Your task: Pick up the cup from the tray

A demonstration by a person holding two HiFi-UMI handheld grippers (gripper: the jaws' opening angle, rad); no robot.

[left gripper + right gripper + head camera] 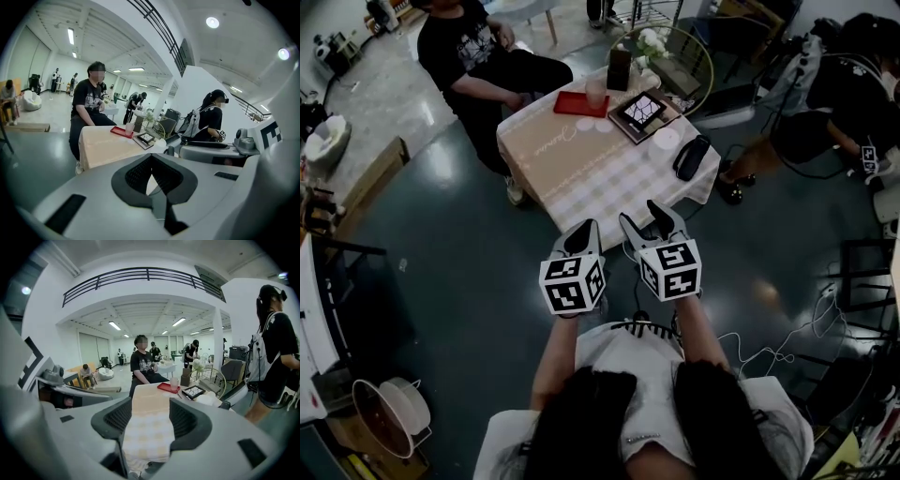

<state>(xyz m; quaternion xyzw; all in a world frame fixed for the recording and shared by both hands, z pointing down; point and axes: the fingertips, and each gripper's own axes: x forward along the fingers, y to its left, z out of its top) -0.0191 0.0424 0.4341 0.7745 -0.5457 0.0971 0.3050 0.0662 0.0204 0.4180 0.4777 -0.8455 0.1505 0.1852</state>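
A pale translucent cup (596, 90) stands upright on a red tray (572, 105) at the far side of the cloth-covered table (581, 178). Both grippers hover in front of the table's near edge, well short of the tray. My left gripper (584, 232) is shut with nothing in it, its pads meeting in the left gripper view (151, 180). My right gripper (645, 217) is open and empty; the checked cloth shows through its gap (147, 420). The cup (174, 383) and tray (165, 387) lie far ahead, slightly right of that gap. The cup (130, 127) also shows, small, in the left gripper view.
A person in black (469, 52) sits at the table's far left. A framed tablet (642, 111), white dish (664, 141), black pouch (692, 157) and flowers (649, 42) fill the table's right side. Another person (853, 84) sits at the right. Cables (769, 352) lie on the floor.
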